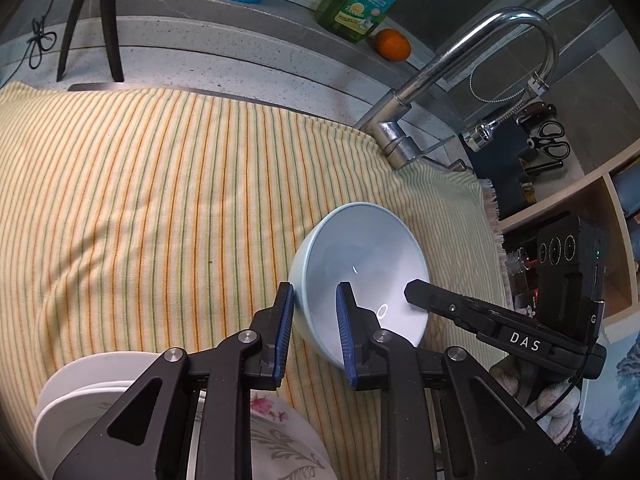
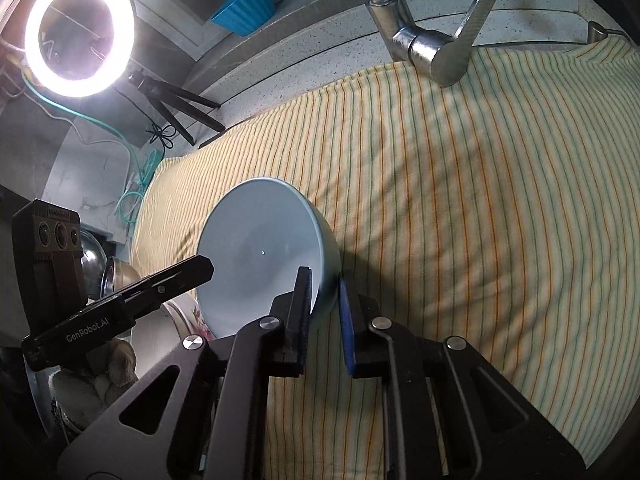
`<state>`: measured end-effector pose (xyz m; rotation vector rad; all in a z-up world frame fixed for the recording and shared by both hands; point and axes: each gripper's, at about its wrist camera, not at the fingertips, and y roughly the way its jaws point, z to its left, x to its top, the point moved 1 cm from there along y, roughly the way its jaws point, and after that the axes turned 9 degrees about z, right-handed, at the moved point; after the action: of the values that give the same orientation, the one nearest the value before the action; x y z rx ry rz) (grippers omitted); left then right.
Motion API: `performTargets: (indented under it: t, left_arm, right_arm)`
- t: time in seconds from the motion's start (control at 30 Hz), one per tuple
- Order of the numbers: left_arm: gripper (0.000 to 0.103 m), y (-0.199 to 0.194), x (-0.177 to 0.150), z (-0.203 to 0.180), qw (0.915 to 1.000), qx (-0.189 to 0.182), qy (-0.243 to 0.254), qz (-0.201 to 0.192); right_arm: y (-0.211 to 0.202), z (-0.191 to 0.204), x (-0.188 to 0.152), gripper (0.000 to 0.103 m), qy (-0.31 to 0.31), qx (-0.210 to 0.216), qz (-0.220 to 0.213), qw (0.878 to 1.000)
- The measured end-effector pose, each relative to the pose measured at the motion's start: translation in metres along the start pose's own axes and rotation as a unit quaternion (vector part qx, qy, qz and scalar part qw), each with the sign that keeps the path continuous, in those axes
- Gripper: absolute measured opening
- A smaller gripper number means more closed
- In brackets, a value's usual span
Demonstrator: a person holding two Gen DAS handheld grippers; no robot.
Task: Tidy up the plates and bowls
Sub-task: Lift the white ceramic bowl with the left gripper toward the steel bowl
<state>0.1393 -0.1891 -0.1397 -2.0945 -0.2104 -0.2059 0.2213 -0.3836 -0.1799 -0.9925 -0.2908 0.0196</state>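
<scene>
A: Bowl first, how does it look?

B: Pale blue, glossy, round, with a smooth inside that throws back small glints of light. It sits tilted on the striped cloth, lower right of centre in the left wrist view, lower left of centre in the right wrist view.

A: And the tongs?

B: Both are nearly closed on its rim. The left gripper has one blue ribbed pad outside the wall and one inside. The right gripper bites the opposite edge the same way.

A: What about the cloth?

B: Soft woven fabric, cream with thin orange and green stripes, wrinkled, fringed at its right edge in the left wrist view.

A: Other dishes?

B: White plates stacked at the lower left of the left wrist view, one with a pink flower print.

A: Anything hard and shiny?

B: A curved chrome tap at the upper right there, on a speckled stone counter.
</scene>
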Motion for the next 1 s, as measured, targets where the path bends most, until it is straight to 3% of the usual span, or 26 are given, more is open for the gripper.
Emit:
performTargets:
  t: [0.4, 1.0]
  left_arm:
    - [0.019, -0.023, -0.003, 0.001, 0.9996, -0.007, 0.001, -0.025]
    - [0.019, -0.095, -0.03, 0.032, 0.9953, -0.009, -0.027, -0.092]
  right_arm:
    - [-0.011, 0.019, 0.006, 0.014, -0.011, 0.004, -0.014, 1.0]
    - [-0.011, 0.098, 0.001, 0.014, -0.068, 0.025, -0.02, 0.997]
